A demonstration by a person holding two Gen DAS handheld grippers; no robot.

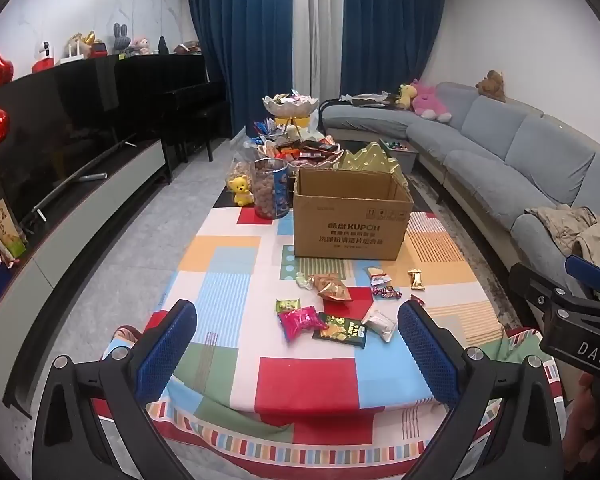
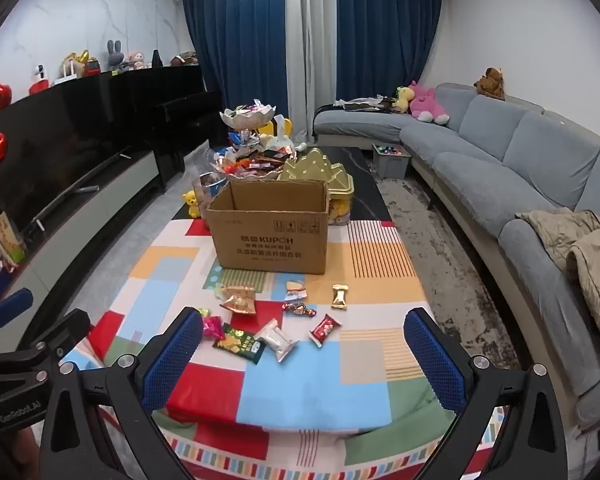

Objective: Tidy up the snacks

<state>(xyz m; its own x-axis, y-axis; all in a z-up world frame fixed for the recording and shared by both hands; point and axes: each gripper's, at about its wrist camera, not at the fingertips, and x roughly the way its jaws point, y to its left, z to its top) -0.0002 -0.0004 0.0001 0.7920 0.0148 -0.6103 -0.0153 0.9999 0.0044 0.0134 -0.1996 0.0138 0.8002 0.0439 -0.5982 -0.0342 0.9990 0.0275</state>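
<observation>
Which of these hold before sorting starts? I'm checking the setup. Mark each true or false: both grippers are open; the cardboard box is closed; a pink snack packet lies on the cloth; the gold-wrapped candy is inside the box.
1. Both the left gripper and the right gripper are open: true.
2. The brown cardboard box is closed: false, its top is open.
3. A pink snack packet lies on the colourful patchwork cloth: true.
4. The gold-wrapped candy is inside the box: false, it lies on the cloth.

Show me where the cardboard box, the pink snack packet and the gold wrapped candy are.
cardboard box (image 1: pixel 350 228), left wrist view, middle of its printed front wall.
pink snack packet (image 1: pixel 300 321), left wrist view, centre of the packet.
gold wrapped candy (image 2: pixel 339 297), right wrist view, middle of the wrapper.
</observation>
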